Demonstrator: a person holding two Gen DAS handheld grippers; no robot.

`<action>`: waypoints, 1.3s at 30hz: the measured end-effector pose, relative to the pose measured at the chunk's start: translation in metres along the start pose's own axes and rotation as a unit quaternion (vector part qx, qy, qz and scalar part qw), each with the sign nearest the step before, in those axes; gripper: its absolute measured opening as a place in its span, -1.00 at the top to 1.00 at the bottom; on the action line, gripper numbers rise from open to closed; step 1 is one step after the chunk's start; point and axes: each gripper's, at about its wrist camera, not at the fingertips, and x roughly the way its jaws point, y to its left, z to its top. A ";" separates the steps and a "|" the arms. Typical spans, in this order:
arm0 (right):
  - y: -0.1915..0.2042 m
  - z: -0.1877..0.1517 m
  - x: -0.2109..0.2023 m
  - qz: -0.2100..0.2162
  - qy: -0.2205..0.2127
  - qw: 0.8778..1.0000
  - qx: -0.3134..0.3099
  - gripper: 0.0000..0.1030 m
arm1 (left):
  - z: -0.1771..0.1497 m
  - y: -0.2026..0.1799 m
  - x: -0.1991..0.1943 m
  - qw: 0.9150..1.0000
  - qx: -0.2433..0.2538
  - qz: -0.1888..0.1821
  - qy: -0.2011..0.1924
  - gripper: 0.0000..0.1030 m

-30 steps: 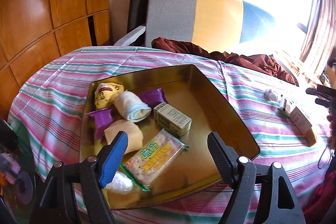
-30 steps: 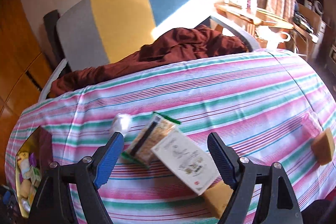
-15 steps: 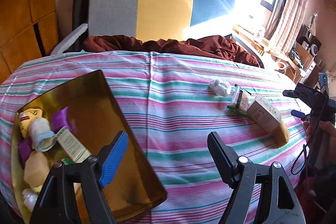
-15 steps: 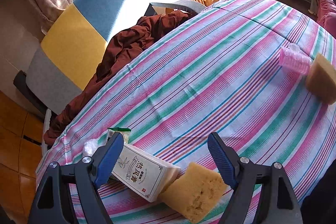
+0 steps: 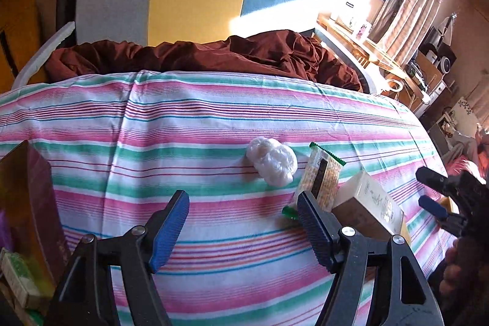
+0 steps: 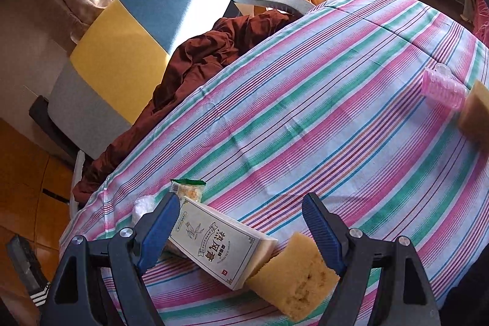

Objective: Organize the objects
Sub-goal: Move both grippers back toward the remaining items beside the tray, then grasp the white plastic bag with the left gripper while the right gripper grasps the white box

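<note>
Blue ribbed pads line the jaws of both tools. The left hand-held gripper is seen spread above bare striped cloth, its jaws closing with nothing between them; a judgement is that it is being narrowed for a small item, the nearest being the white plastic wad, which lies just beyond its tips toward the far edge of the table. Touching that gripper's right-hand pad, a green-ended cracker packet is seen propped aslant, and against it leans a cream carton.

The right hand-held gripper is held spread wide, and nothing is pinched. Between and just below its jaws lie that same carton and a yellow sponge, touching end to end near the table's near edge; the spread appears to be kept wide because either item is broad. Which of the two is aimed at cannot be told.

Farther out, at the table's right edge, a pink hair roller rests against a second sponge, well apart from the cluster. At the left edge, a gold tin already holding packets is glimpsed, presumably the place where the loose things are being gathered. Several items remain outside it, so the tidying is judged partly done.
</note>
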 end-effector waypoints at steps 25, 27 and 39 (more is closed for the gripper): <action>-0.025 0.011 0.004 0.014 0.004 0.998 0.060 -0.62 | -0.008 -0.014 0.070 0.997 0.062 0.044 0.024 0.29; -0.026 0.011 0.006 0.016 0.008 0.998 0.064 -0.63 | -0.019 -0.011 0.060 0.997 0.060 0.048 0.025 0.29; 0.006 0.002 0.025 0.035 0.057 0.998 -0.012 -0.62 | -0.116 -0.012 -0.005 0.994 0.100 0.050 -0.006 0.29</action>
